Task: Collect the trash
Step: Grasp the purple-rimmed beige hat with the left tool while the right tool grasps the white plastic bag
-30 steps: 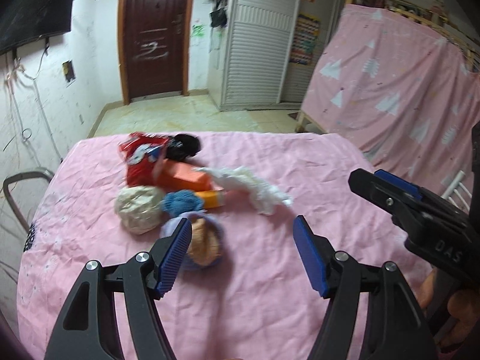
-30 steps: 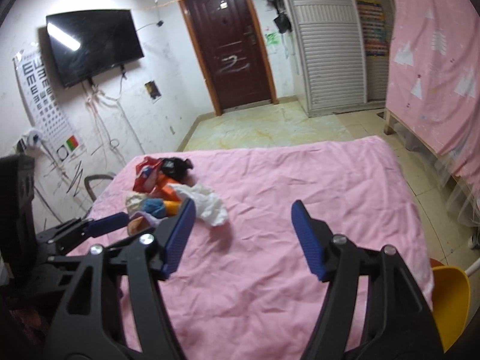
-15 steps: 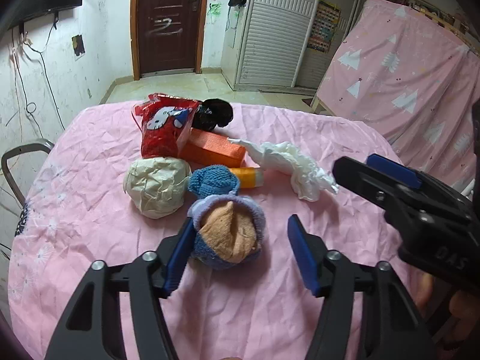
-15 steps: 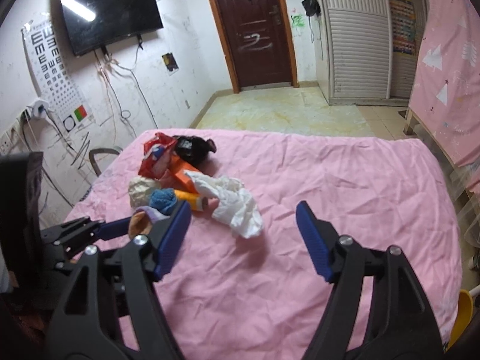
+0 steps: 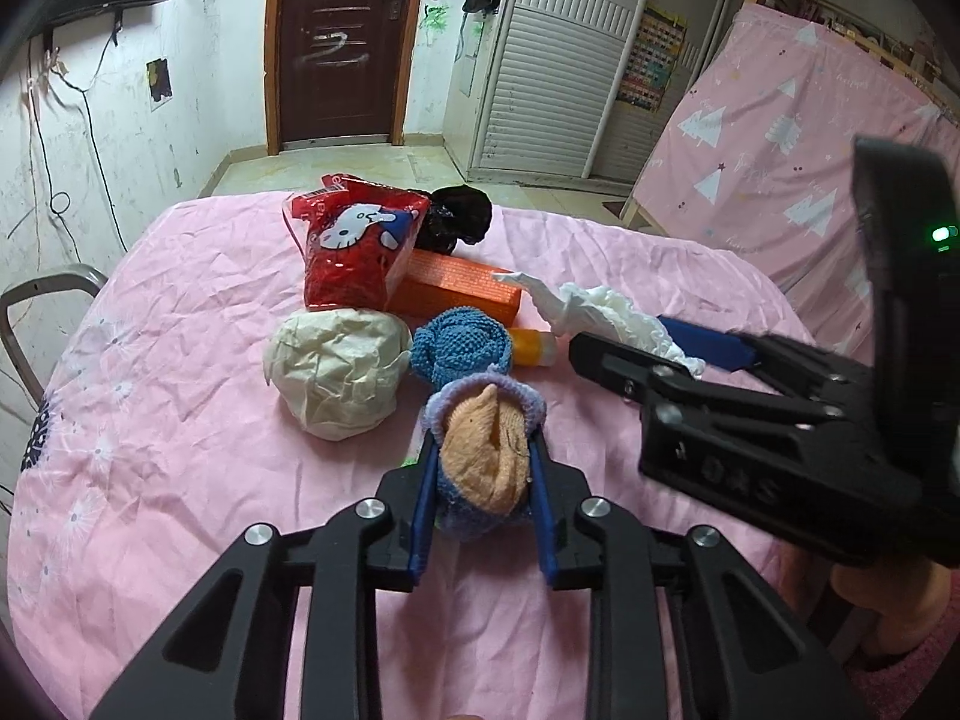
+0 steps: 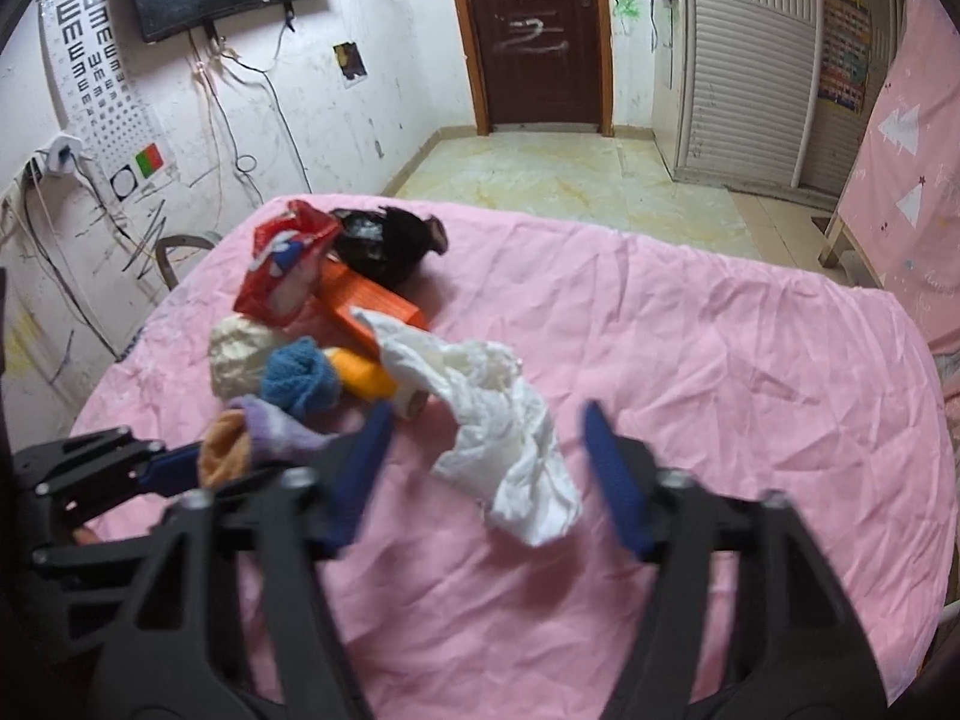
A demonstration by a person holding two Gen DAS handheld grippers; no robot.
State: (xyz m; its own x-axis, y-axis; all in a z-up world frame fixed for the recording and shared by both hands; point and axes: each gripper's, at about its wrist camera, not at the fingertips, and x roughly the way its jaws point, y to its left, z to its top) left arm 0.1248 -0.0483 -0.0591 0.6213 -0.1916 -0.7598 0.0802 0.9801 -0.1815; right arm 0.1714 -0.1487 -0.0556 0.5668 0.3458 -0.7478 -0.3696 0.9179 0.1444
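Here the left tool [image 5: 483, 468] clamps the rolled sock [image 5: 486, 450].

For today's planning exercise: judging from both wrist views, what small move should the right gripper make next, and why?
Probably ease the right gripper forward and close on the white crumpled tissue: its fingers are open with the tissue between them, while the left gripper already clamps the orange and purple sock ball.

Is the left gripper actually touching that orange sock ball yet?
Touching. The left wrist view shows the left gripper with both blue pads pressed against the sides of the sock ball, no gap either side.
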